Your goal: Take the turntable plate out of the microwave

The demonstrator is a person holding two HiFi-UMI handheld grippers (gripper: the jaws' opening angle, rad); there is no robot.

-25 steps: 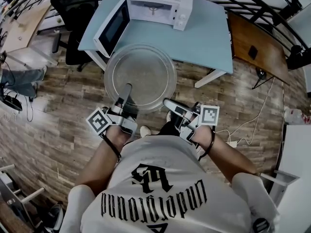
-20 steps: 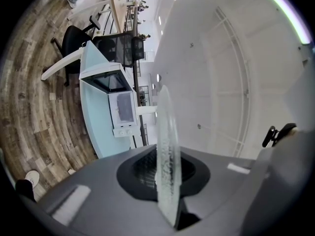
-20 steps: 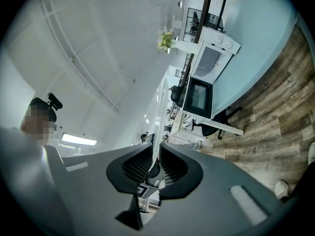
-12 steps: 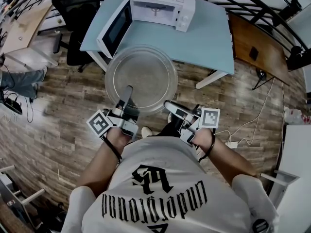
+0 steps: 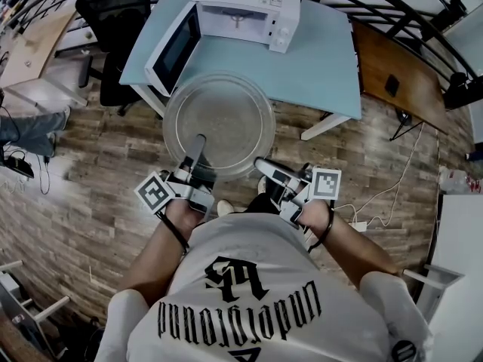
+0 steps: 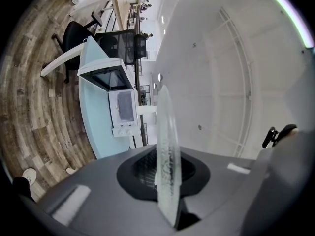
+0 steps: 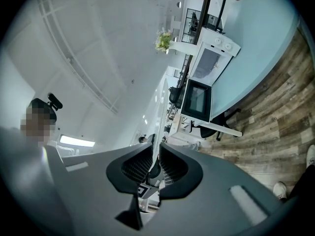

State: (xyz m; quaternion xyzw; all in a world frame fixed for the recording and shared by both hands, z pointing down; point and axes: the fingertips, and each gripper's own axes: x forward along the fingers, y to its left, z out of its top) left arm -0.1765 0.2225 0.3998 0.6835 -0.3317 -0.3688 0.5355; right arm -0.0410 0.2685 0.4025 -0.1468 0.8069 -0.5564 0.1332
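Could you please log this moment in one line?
left gripper: shut on turntable plate | right gripper: shut on turntable plate | microwave: door open

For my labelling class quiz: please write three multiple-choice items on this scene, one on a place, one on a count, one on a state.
1. The microwave door is: A open; B shut; C missing.
2. The glass plate is: A inside the microwave; B flat on the table; C held in the air.
3. Grippers gripping the plate: A none; B one; C two.
1 A, door swung out. 2 C, it hangs before the table. 3 C, left gripper and right gripper each clamp its rim.
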